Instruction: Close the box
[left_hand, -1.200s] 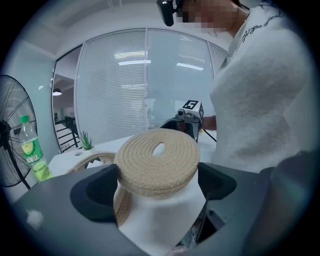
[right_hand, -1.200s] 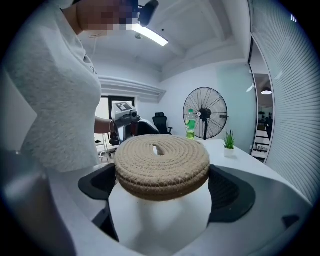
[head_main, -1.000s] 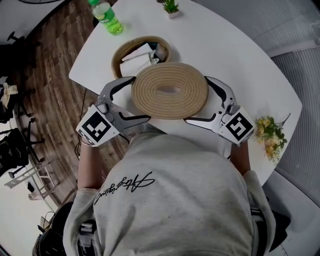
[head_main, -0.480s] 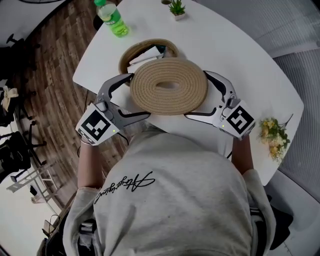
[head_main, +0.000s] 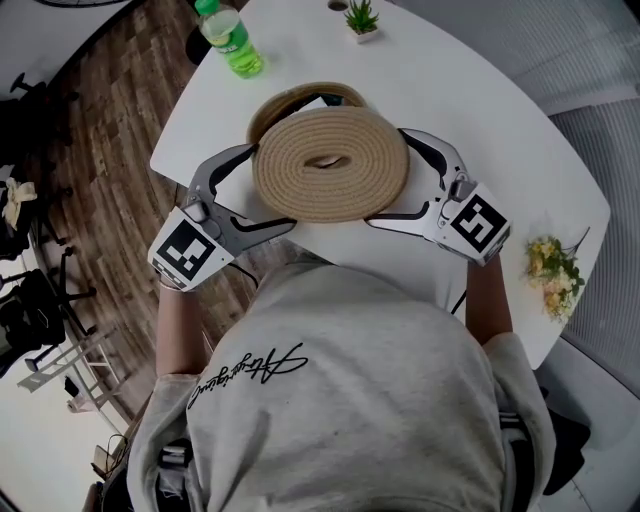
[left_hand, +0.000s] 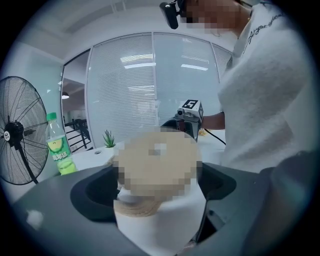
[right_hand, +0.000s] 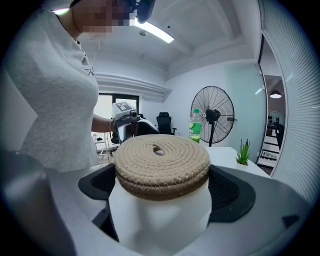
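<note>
Woven lid (head_main: 330, 165) is hanging level over the worktop (head_main: 480, 110), overlapping the near rim of the open woven box (head_main: 300, 92) by the far-left edge. Box centre is lying just beyond the lid, slightly left. Left gripper (head_main: 274, 188) and right gripper (head_main: 384, 177) are flanking it equally, each gripper's fingers clamping the lid's sides. Judging: a short push away, then down

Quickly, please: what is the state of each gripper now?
Left gripper: closed on the woven lid, at its left edge.
Right gripper: closed on the same woven lid, at its right edge.
</note>
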